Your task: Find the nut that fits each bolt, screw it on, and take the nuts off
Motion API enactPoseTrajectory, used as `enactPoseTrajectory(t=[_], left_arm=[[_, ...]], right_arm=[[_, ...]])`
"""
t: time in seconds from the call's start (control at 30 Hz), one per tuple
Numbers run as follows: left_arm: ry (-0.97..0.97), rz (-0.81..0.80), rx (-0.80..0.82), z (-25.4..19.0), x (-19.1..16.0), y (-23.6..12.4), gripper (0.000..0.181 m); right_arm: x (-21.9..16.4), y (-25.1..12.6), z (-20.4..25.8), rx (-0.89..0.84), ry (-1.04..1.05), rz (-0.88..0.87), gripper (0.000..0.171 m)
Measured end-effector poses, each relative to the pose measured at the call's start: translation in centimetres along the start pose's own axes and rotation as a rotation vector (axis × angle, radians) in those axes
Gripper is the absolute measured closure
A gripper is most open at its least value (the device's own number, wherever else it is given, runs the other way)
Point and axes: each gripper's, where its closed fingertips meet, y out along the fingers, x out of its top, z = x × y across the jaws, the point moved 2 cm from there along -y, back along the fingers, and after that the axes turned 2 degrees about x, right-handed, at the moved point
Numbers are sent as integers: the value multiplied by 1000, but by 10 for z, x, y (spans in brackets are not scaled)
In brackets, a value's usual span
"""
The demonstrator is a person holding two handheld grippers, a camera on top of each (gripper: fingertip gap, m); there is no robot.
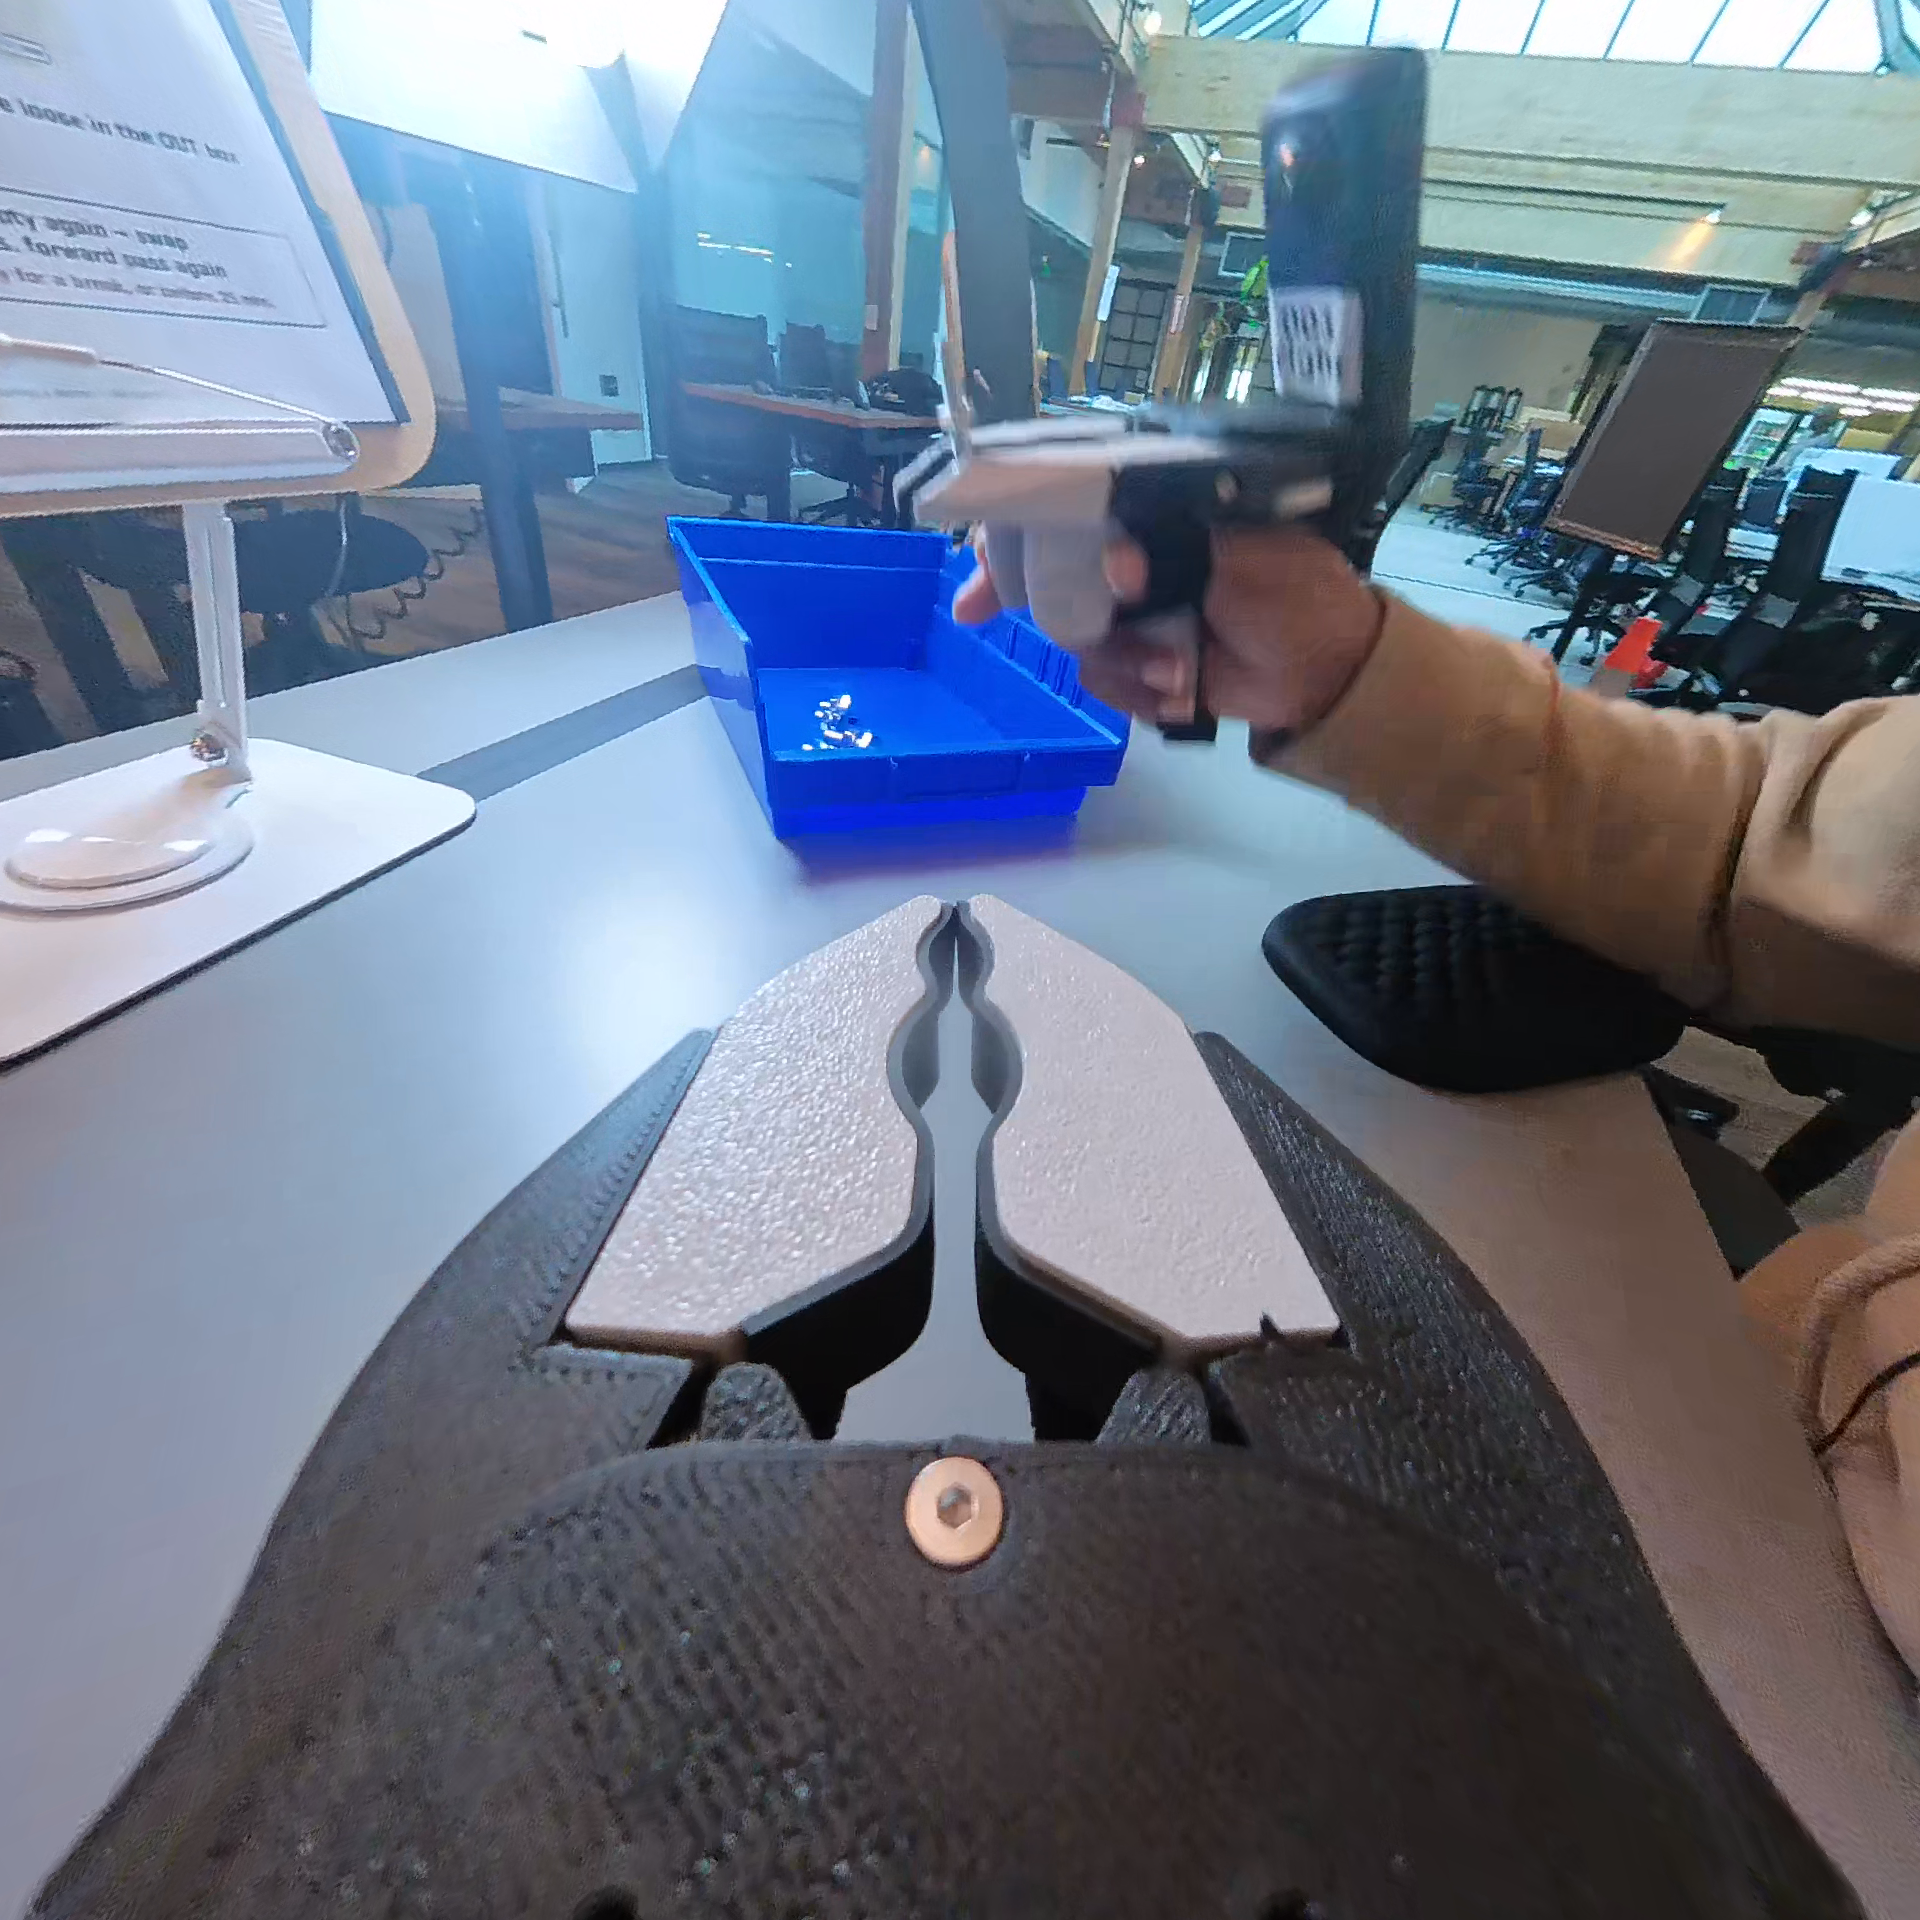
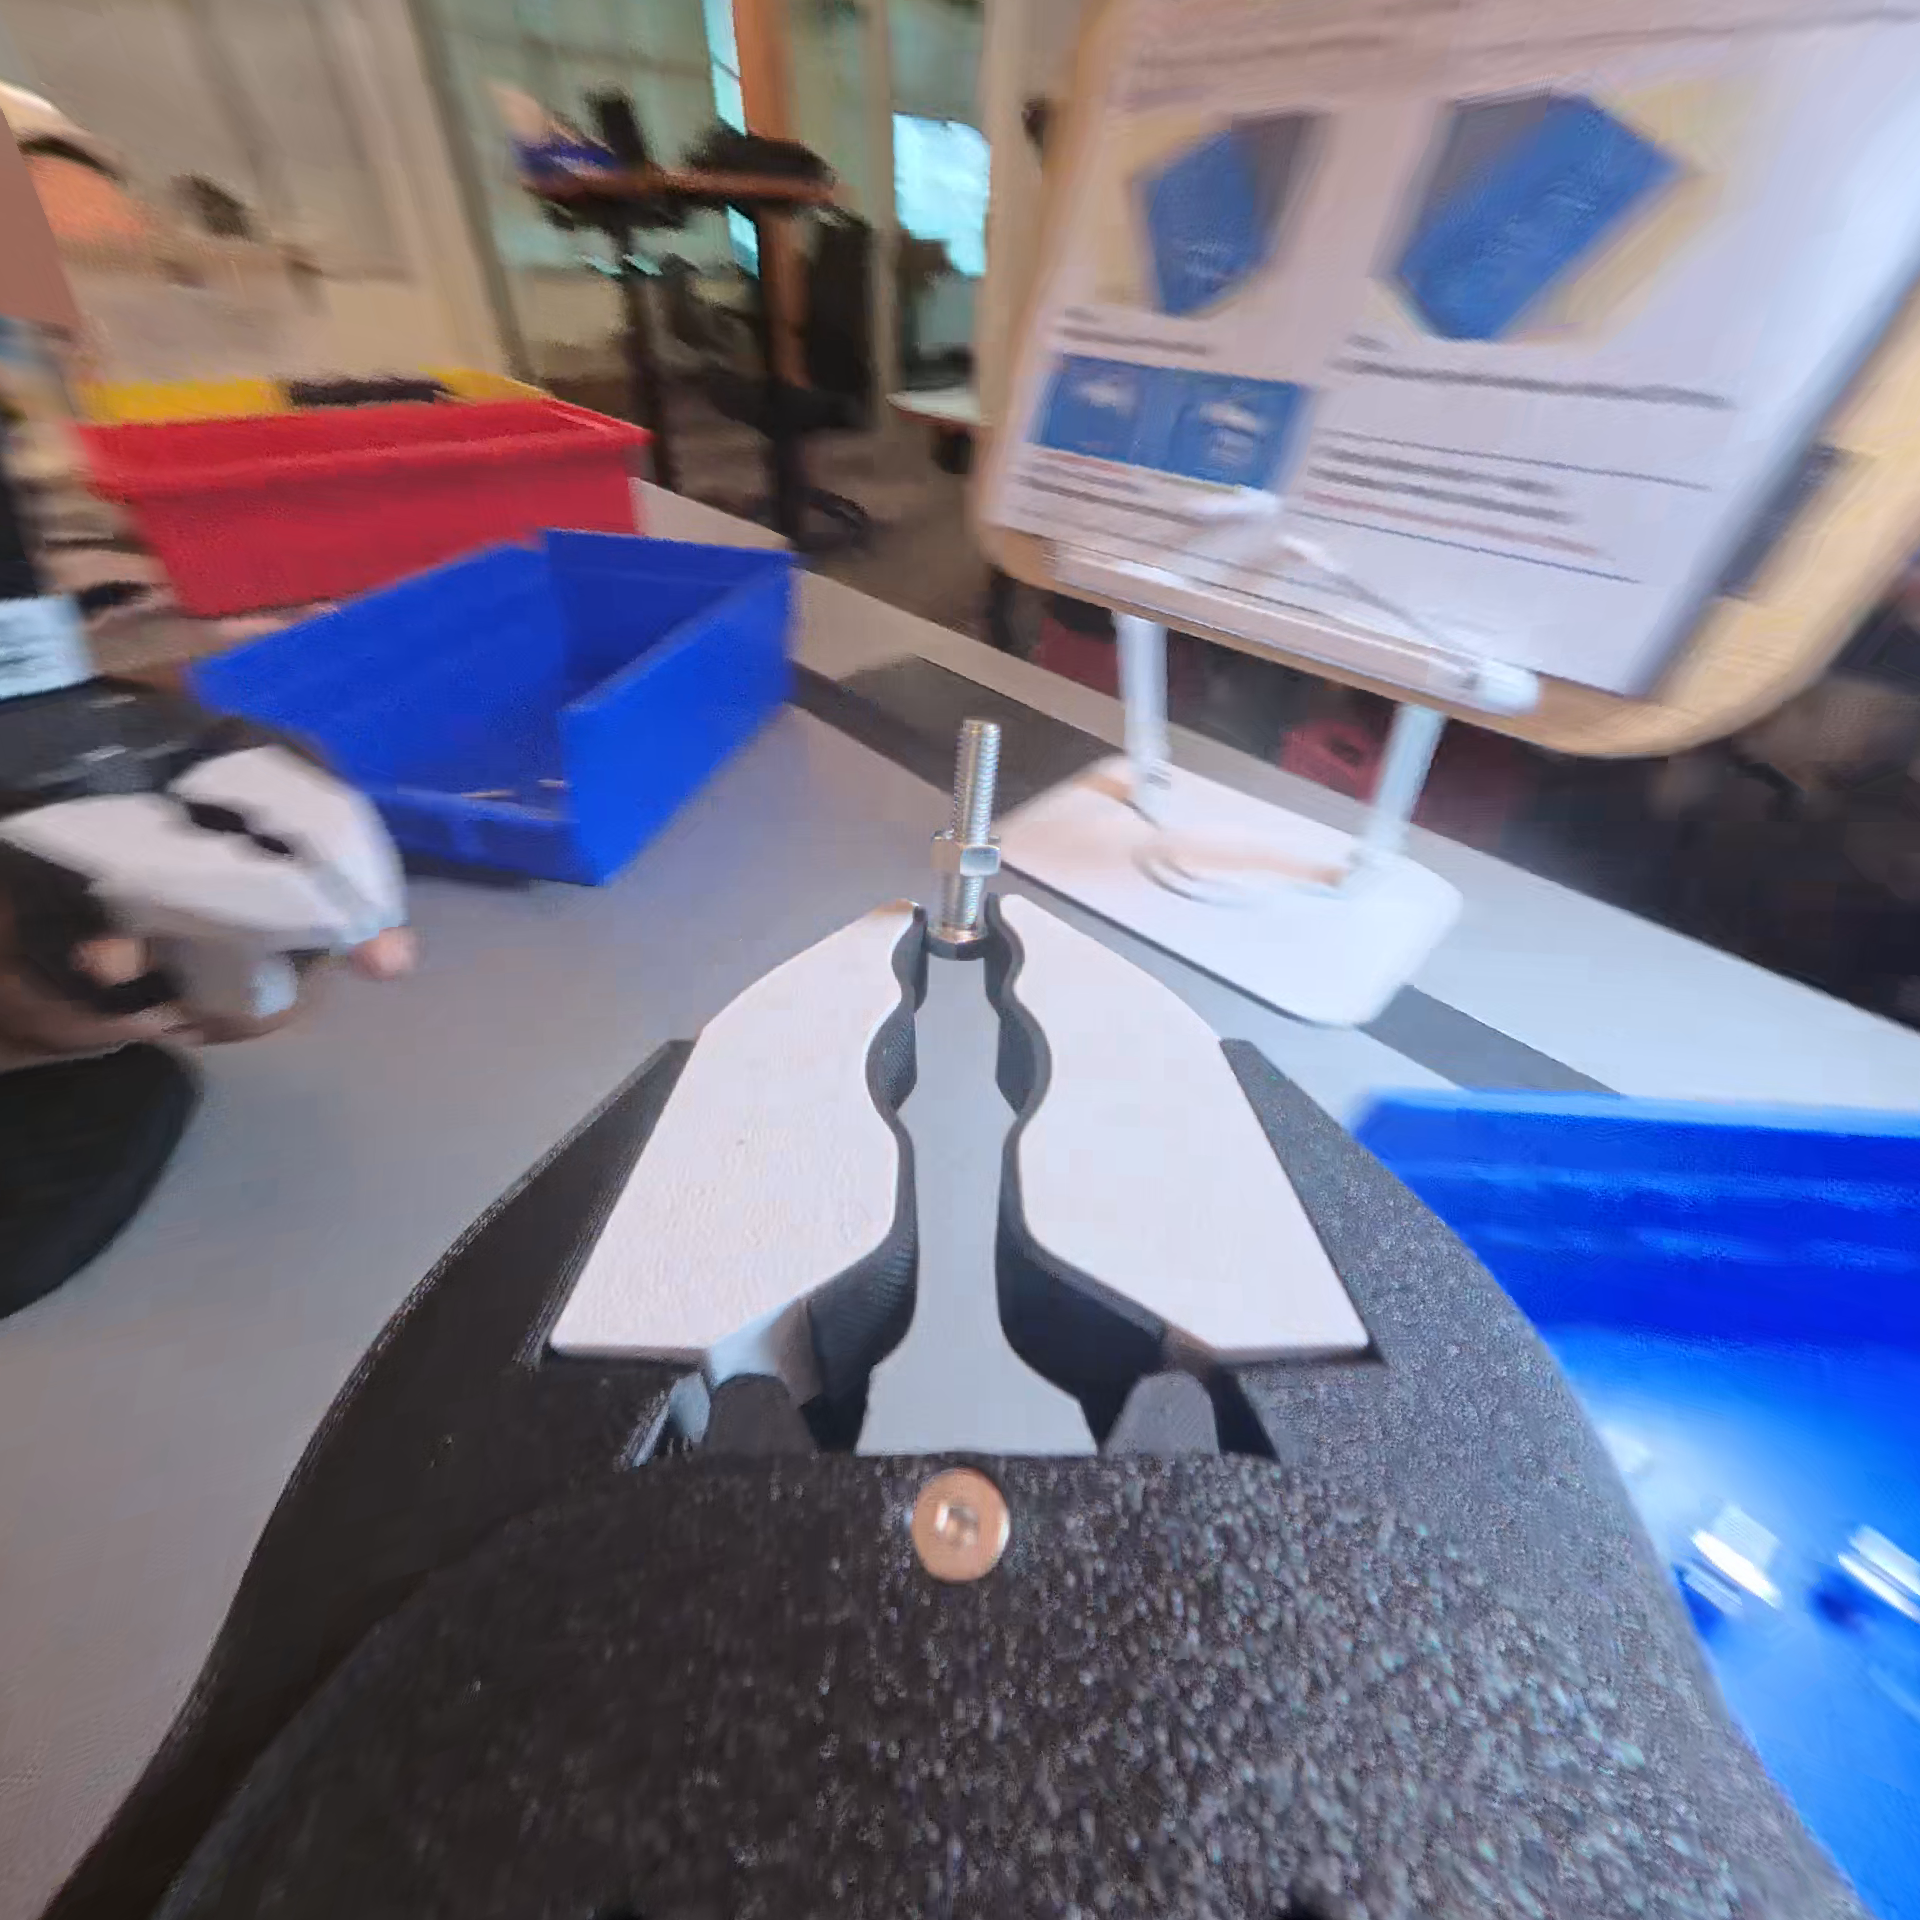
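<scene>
My right gripper point(image 2: 958, 920) is shut on the head end of a silver bolt point(image 2: 971, 769) that sticks out forward, with a nut point(image 2: 966, 854) threaded partway along it. The same gripper point(image 1: 940, 468) shows blurred in the left wrist view, held in a hand above a blue bin point(image 1: 1039, 748), the bolt point(image 1: 954, 390) pointing up. My left gripper point(image 1: 958, 914) is shut and empty, low over the grey table. It also shows at the left edge of the right wrist view point(image 2: 364, 925). Several small silver parts point(image 1: 836, 722) lie in the blue bin.
An instruction sheet on a white stand point(image 1: 125, 821) is at the left of the table point(image 1: 520, 987). A second blue bin point(image 2: 520, 707) and a red bin point(image 2: 364, 499) sit farther off. A black chair armrest point(image 1: 1455, 987) lies at the table's right edge.
</scene>
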Motion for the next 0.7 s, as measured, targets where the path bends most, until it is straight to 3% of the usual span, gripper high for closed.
enactPoseTrajectory(t=[0.1, 0.23, 0.33, 0.43, 0.7], left_arm=[[19, 36, 1, -1, -13, 5, 181], [45, 91, -24, -9, -26, 11, 181], [69, 107, -19, -10, -28, 11, 181], [55, 94, -12, -7, -26, 10, 181], [51, 100, 18, 4, -29, 8, 181]], right_arm=[[-16, -19, -99, -194, 102, 314, 161], [-84, -56, -199, -372, 186, 887, 161], [-124, -77, -217, -386, 280, 1201, 161], [-150, -83, -217, -433, 372, 1392, 161], [-173, -75, -198, -427, 527, 1509, 161]])
